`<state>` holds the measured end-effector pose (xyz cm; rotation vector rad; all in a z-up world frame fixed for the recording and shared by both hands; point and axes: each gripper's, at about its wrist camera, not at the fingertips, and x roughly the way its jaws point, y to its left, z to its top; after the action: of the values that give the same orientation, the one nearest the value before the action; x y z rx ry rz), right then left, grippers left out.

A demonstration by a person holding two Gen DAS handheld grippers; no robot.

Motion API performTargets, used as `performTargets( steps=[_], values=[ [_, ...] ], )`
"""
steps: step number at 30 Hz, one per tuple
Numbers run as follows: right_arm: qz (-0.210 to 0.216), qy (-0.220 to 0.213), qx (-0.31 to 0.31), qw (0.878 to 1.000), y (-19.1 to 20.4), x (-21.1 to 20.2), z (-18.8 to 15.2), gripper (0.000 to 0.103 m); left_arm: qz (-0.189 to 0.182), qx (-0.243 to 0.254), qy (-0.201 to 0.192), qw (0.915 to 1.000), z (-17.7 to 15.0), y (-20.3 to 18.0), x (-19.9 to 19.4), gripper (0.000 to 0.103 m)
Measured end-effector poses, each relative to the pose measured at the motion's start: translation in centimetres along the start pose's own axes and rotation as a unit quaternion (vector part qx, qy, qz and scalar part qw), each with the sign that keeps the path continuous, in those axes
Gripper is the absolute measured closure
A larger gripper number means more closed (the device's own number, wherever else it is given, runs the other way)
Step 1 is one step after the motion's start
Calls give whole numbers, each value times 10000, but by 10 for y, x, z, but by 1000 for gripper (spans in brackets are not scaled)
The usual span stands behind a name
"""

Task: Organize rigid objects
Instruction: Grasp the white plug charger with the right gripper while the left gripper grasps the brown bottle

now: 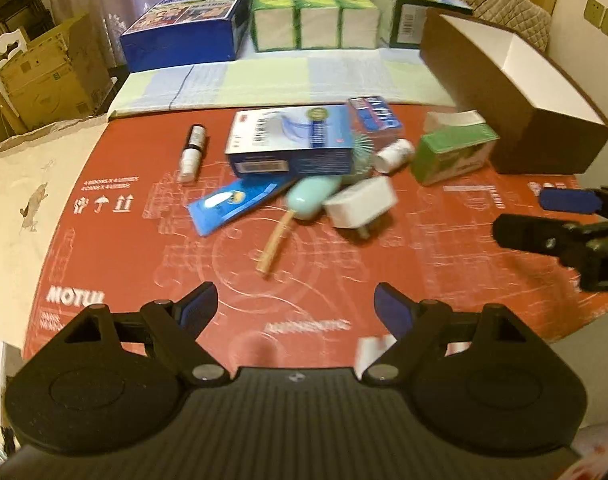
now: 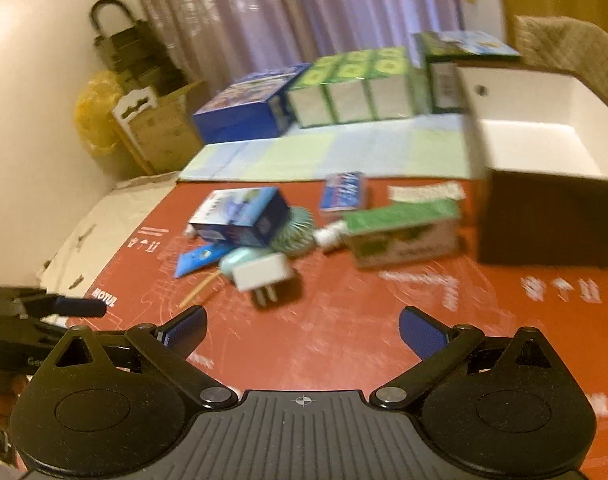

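A pile of small items lies on a red cardboard sheet [image 1: 344, 264]: a blue-white box [image 1: 291, 140], a white plug adapter [image 1: 362, 202], a mint oval piece on a wooden stick [image 1: 308, 198], a flat blue packet [image 1: 231, 204], a small dark-capped bottle [image 1: 191, 152], a white bottle [image 1: 394, 154] and a green box [image 1: 454, 154]. An open brown box with a white inside [image 1: 520, 92] stands at the right. My left gripper [image 1: 295, 308] is open and empty, short of the pile. My right gripper [image 2: 301, 330] is open and empty; it shows at the right edge of the left wrist view [image 1: 544, 216].
A large blue box [image 1: 183, 40], green-white tissue packs [image 1: 316, 16] and a dark green box [image 1: 408, 12] line the far edge on a pale checked cloth [image 1: 287, 76]. Cardboard boxes [image 1: 51, 68] stand off to the left. The open box also shows in the right wrist view [image 2: 544, 160].
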<state>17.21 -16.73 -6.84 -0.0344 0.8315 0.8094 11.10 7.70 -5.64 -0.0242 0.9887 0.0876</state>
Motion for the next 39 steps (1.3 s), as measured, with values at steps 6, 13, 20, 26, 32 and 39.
performTargets(
  steps=[6, 13, 20, 26, 32, 39],
  values=[
    [-37, 98, -485, 9988, 30, 63, 4, 15, 52, -45, 123, 9999, 8, 42, 21, 20],
    [-295, 321, -985, 9942, 45, 122, 8, 24, 126, -224, 304, 9992, 8, 80, 41, 20],
    [-546, 561, -1233, 9893, 50, 151, 7, 33, 140, -295, 413, 9986, 11, 101, 54, 20],
    [-679, 642, -1222, 9881, 49, 163, 5, 39, 92, -228, 465, 9986, 17, 107, 65, 20],
    [-750, 667, -1171, 9880, 49, 162, 5, 47, 29, -126, 465, 9988, 25, 111, 75, 20],
    [-912, 498, -532, 9932, 35, 133, 17, 48, -88, 71, 389, 9992, 44, 115, 90, 27]
  ],
)
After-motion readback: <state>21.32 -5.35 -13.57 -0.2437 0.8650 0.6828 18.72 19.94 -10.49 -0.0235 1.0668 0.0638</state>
